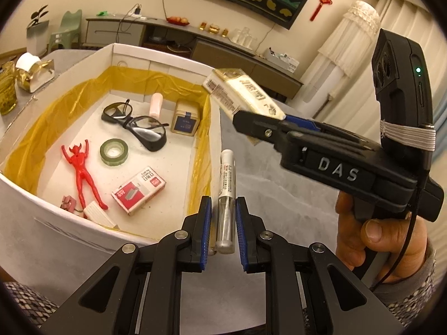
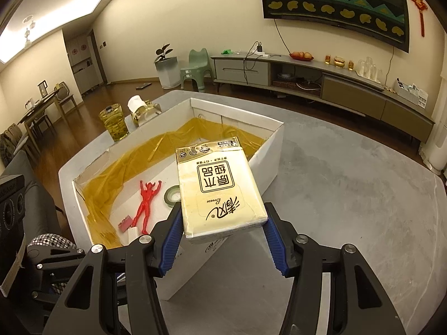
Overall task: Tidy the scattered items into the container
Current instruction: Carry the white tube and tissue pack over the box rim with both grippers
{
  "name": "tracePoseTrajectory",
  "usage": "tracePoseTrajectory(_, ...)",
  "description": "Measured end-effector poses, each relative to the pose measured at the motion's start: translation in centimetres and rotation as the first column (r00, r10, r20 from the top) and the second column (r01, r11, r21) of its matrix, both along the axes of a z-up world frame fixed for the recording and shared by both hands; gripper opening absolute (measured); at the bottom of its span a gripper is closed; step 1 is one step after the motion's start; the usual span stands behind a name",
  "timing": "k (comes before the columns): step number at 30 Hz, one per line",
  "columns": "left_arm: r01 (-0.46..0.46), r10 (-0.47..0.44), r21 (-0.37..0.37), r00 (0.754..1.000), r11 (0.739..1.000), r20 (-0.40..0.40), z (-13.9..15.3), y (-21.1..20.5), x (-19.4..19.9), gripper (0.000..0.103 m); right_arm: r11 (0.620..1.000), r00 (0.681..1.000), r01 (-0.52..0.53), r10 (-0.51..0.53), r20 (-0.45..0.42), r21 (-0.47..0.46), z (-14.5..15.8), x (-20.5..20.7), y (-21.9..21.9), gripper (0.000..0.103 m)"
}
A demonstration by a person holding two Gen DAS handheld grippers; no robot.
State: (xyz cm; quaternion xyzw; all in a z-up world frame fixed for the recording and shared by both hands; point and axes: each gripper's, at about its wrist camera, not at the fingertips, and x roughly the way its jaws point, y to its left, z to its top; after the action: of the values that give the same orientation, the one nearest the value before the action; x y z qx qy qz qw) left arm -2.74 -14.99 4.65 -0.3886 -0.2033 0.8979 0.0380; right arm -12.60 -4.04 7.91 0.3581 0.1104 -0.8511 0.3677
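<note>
Many things already lie in the box (image 1: 83,223): glasses (image 1: 137,128), tape (image 1: 114,152), a red toy (image 1: 82,173). Above the box, the left hand-held gripper (image 1: 223,217) pinches a pen (image 1: 226,195), and the right hand-held gripper (image 2: 222,234) squeezes a tissue pack (image 2: 218,187). Both still need dropping in.

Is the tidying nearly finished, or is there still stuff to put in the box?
Nearly. Already in the box: glasses, a red toy figure, a tape roll, a staples box and some small bits. In hand: the left gripper holds a marker, the right gripper a tissue pack, both near the box. Left: dropping those two in.
</note>
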Motion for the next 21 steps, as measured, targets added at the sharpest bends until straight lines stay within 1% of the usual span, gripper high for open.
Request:
tracePoseTrajectory(10, 0.014, -0.014, 0.009, 1.0, 1.0, -0.025, -0.2, -0.3, -0.4, 0.017, 0.998, 1.0, -0.009, 0.01, -0.01, 0.063, -1.7, 0.1, -1.3, 0.057)
tracePoseTrajectory(21, 0.029, -0.028, 0.008, 0.999, 1.0, -0.044, -0.3, -0.4, -0.7, 0.017, 0.999, 1.0, 0.0, 0.0, -0.002, 0.05, -2.3, -0.6, -1.5, 0.057)
